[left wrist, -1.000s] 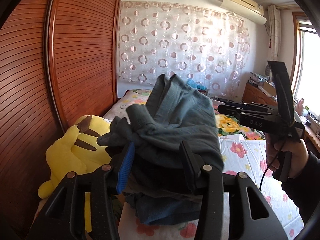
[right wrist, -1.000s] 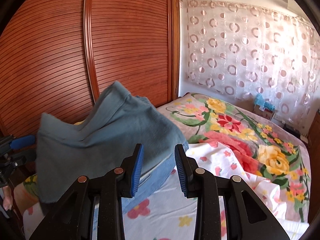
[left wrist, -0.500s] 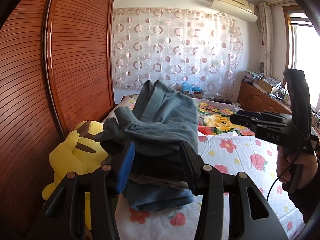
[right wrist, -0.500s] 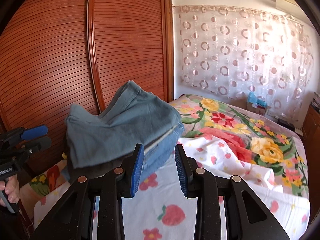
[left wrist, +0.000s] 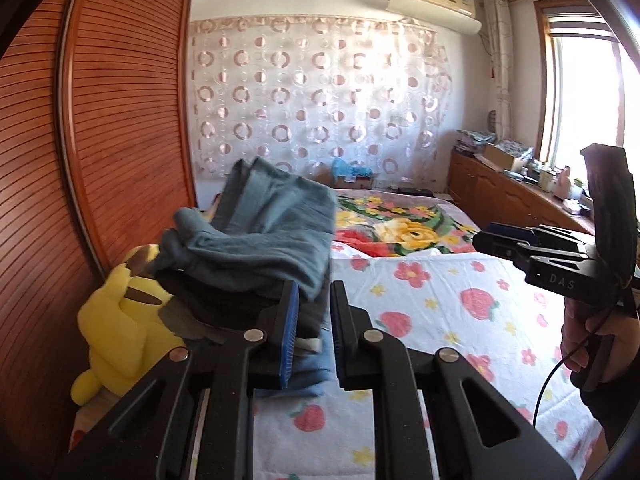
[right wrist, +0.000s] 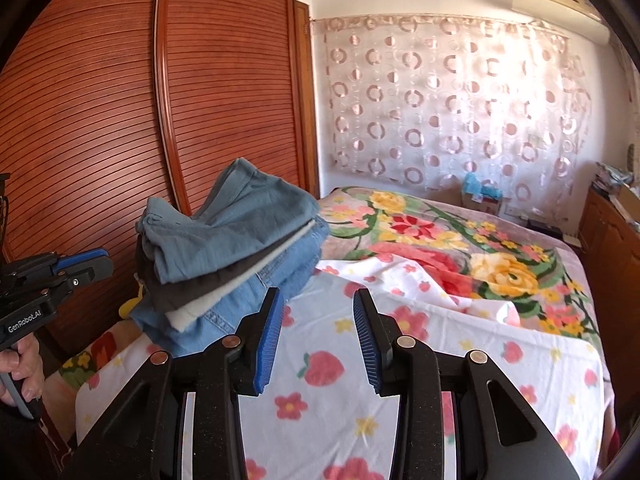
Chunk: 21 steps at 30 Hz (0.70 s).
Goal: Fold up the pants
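The folded blue-grey pants [left wrist: 264, 236] lie on top of a stack of folded clothes [right wrist: 224, 292] at the left side of the bed; they also show in the right wrist view [right wrist: 236, 220]. My left gripper [left wrist: 312, 332] sits just in front of the stack, its jaws a small gap apart with nothing held between them. My right gripper [right wrist: 318, 336] is open and empty over the flowered sheet, to the right of the stack. Each gripper shows in the other's view: the right one [left wrist: 500, 238] and the left one [right wrist: 86, 264].
A yellow plush toy [left wrist: 116, 320] lies beside the stack against the wooden wardrobe doors [left wrist: 100, 140]. The bed carries a white flowered sheet [right wrist: 400, 360] and a floral blanket [right wrist: 460, 240]. A wooden cabinet [left wrist: 520, 200] stands at the right under the window.
The left gripper let go of the pants, which settled onto the stack, and drew back to its right with narrower jaws. The right gripper's jaws opened wider.
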### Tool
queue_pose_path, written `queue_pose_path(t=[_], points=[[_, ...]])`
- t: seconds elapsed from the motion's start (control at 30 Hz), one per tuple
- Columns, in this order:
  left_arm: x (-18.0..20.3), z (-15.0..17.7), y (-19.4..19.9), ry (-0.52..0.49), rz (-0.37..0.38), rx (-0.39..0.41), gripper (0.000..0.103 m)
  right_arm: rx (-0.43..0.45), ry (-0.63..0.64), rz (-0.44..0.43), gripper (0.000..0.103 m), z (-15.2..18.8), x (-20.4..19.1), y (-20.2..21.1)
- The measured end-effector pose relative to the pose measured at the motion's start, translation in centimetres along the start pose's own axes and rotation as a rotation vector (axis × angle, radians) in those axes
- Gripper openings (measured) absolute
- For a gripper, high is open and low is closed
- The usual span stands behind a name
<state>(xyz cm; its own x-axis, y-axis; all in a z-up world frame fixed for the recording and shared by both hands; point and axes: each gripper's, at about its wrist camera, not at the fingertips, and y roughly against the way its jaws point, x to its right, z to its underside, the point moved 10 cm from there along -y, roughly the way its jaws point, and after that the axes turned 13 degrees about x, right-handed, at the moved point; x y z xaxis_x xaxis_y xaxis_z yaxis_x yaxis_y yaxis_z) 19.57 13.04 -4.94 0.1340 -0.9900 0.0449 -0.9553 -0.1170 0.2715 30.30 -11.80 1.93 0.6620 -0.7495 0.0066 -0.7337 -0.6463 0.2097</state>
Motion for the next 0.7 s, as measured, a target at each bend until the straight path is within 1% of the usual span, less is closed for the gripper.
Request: queue_pose_path(t=[0.07,0.1,0.13,0.17,0.2,0.23,0.27,0.37,0.43,0.5,0.53,0.6,0.7], points=[[0.9,0.2,0.0,-0.004,0.023,-0.011,0.023,0.005,-0.009,0.016,0.038,0.0,-0.1,1.2],[1.4,0.2,0.1,-0.008,0.04,-0.012,0.039,0.008,-0.011,0.026,0.038,0.2,-0.2,1.9],[2.0,0.2,0.3,-0.009,0.058,-0.004,0.053,0.012,-0.014,0.037,0.038,0.2,-0.3,2.6],[2.5,0.0,0.4,-0.013,0.073,0.004,0.06,0.016,-0.017,0.044,0.039,0.2,-0.4,3.3],[3.0,-0.2,0.6,-0.017,0.086,0.012,0.084,0.02,-0.018,0.05,0.039,0.4,-0.6,4.0],[3.5,-0.3,0.9,-0.02,0.093,0.021,0.1,0.023,-0.018,0.058,0.039,0.5,-0.7,4.7],[3.9,-0.4,1.1,-0.022,0.096,0.027,0.102,0.027,-0.019,0.068,0.04,0.5,-0.9,5.3],[5.1,-0.7,1.8,-0.02,0.123,0.04,0.103,0.036,-0.025,0.091,0.043,0.8,-1.3,7.1],[5.8,-0.8,2.3,-0.024,0.136,0.038,0.103,0.042,-0.033,0.108,0.048,0.9,-1.5,8.1],[6.4,-0.8,2.8,-0.028,0.143,0.042,0.103,0.046,-0.04,0.124,0.056,1.3,-1.8,9.2],[6.7,-0.9,3.0,-0.027,0.148,0.042,0.103,0.049,-0.041,0.129,0.057,1.5,-1.9,9.8],[7.4,-1.0,3.3,-0.029,0.157,0.04,0.103,0.052,-0.041,0.151,0.066,1.7,-2.2,10.8],[8.2,-0.8,3.7,-0.028,0.168,0.039,0.103,0.059,-0.041,0.182,0.072,1.9,-2.4,12.2]])
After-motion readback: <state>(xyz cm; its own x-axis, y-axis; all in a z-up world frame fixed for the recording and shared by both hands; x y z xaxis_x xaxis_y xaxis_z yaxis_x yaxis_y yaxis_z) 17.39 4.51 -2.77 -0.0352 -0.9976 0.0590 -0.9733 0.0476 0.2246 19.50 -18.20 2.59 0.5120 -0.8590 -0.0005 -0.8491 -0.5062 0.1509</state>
